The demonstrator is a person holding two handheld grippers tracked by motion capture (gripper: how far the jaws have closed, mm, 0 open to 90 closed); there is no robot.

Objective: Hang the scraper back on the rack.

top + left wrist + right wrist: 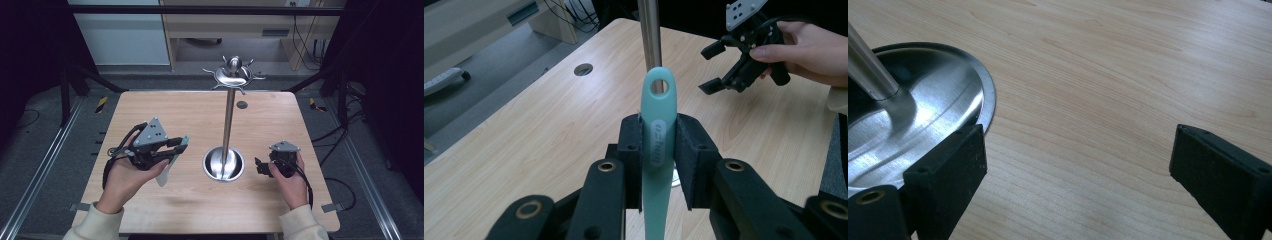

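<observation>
My left gripper (181,145) is shut on the mint-green handle of a utensil (166,171), whose pale end hangs down toward the table. In the left gripper view the handle (659,115) stands upright between the pads, its hanging hole at the top, with the steel pole (650,35) right behind it. A metal stand (228,120) rises from a round dish base (223,164) to a crown of hooks (233,75). My right gripper (260,166) rests open just right of the base, nothing between its jaws (1078,165). The base rim (923,115) sits by its left jaw.
The wooden table (190,200) has a small round hole (242,105) behind the stand. Dark frame rails run along both sides. A pale cabinet and cables lie on the floor beyond the far edge.
</observation>
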